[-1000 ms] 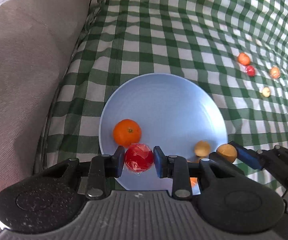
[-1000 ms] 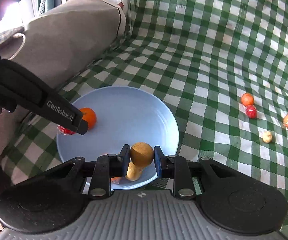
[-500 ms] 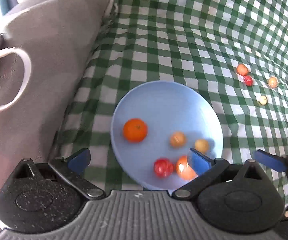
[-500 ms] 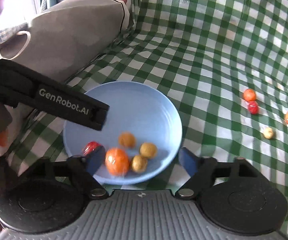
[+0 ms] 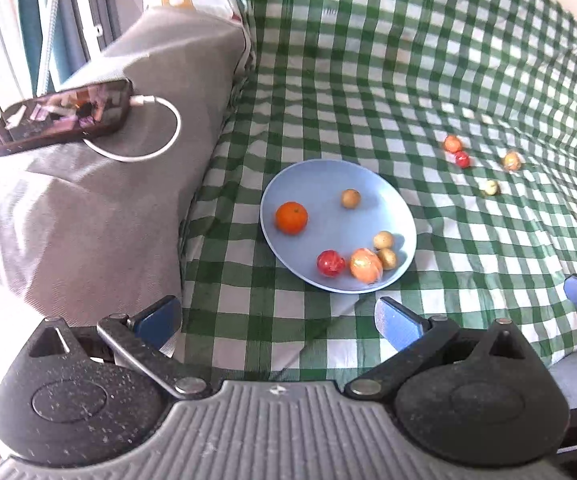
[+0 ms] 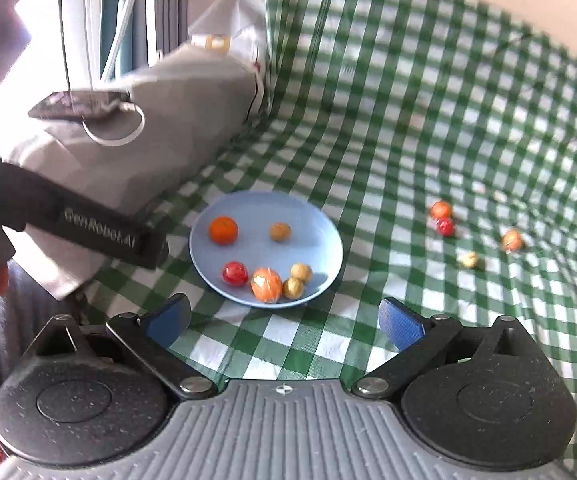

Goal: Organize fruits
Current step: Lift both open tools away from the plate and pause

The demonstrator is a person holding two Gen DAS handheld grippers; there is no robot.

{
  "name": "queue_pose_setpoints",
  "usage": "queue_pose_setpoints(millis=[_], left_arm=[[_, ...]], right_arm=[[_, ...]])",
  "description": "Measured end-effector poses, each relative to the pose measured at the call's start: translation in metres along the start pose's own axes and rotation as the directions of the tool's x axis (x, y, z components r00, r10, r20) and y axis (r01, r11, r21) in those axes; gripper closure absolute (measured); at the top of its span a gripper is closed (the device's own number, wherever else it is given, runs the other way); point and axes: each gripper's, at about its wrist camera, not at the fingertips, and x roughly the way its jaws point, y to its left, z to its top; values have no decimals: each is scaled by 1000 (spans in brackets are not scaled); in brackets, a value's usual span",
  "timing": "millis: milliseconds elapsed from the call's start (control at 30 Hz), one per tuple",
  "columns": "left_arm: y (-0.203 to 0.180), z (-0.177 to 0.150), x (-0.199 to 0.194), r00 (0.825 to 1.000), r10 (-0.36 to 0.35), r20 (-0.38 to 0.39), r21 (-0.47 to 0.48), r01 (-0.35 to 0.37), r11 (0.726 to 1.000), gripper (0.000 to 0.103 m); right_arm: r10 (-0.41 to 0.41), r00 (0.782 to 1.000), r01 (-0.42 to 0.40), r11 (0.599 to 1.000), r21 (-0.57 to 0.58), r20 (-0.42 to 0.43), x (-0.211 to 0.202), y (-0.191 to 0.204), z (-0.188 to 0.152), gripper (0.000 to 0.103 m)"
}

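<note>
Both wrist cameras look steeply down from above, sharing the blue plate [image 5: 272, 196] on checked cloth [image 5: 368, 80]

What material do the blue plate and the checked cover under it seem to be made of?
The blue plate looks like smooth plastic or glazed ceramic: an even colour with a soft sheen; I cannot tell which. The green-and-white checked cover looks like woven cloth, matte, with folds and wrinkles.

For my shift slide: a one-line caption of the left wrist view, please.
Open left gripper, nothing between its jaws, above checked cloth; six fruits on blue plate, four loose beyond.
</note>
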Motion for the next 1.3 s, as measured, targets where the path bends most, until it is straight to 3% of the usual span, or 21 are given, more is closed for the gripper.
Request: queue_pose_setpoints(millis=[467, 1300], left_arm=[[-10, -20, -62, 994, 11, 106, 28, -14, 1000, 0], [-2, -20, -57, 995, 5, 98, 24, -7, 1000, 0]], right_arm=[[-12, 994, 8, 999, 34, 105, -58, 7, -13, 2], [-19, 996, 16, 999, 41, 87, -55, 10, -12, 2]])
